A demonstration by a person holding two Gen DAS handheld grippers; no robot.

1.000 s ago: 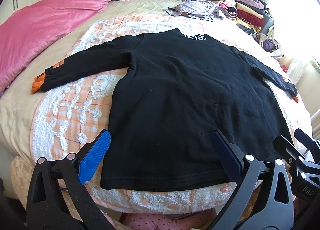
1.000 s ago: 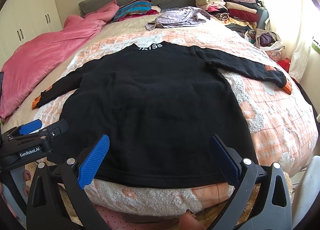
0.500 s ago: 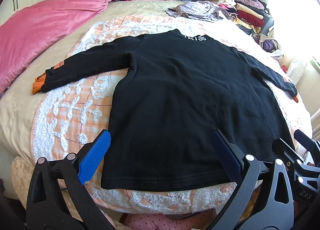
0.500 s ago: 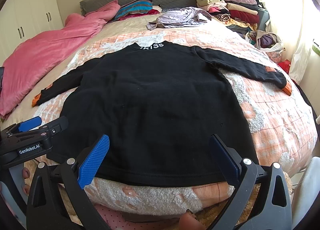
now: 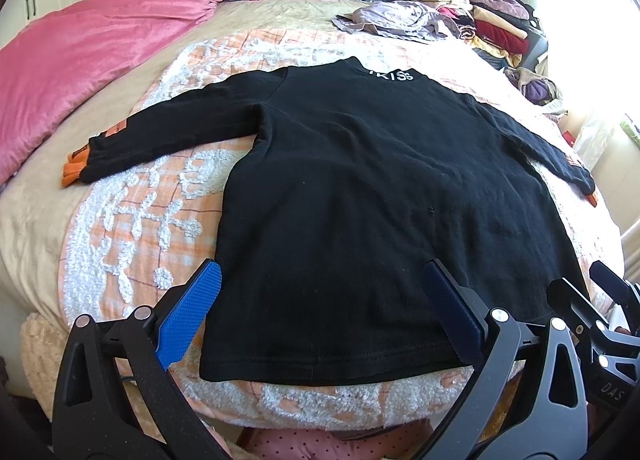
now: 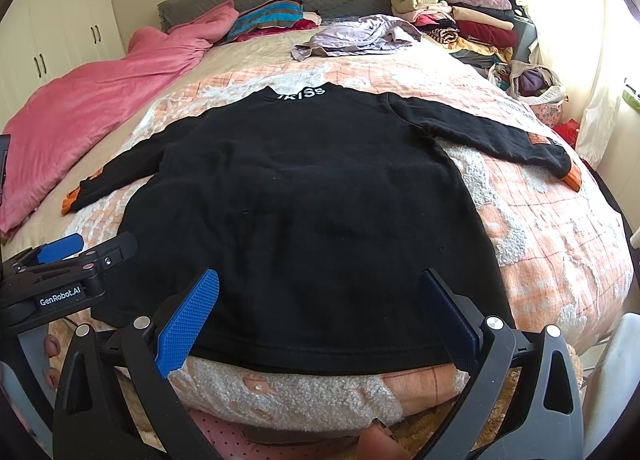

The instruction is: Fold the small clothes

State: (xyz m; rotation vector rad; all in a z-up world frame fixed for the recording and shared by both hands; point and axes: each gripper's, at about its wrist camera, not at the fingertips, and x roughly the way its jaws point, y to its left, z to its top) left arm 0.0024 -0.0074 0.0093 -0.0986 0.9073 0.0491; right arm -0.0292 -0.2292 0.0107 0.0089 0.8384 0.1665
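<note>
black long-sleeved sweater with orange cuffs (image 5: 360, 196) — flat, sleeves out, on peach tufted bedspread (image 5: 132, 220) | no fold yet, seemingly | left gripper (image 5: 320, 316), right gripper (image 6: 320, 312) — spread wide, empty, near hem

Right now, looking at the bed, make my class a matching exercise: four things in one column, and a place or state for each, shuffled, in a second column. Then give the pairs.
Things
1. black sweater
2. pink quilt
3. lilac garment
4. left gripper

Places or states
A. crumpled near the headboard
B. open, at the sweater's hem
C. spread flat, sleeves out to the sides
D. bunched along the bed's left side

Pairs: 1-C, 2-D, 3-A, 4-B
</note>
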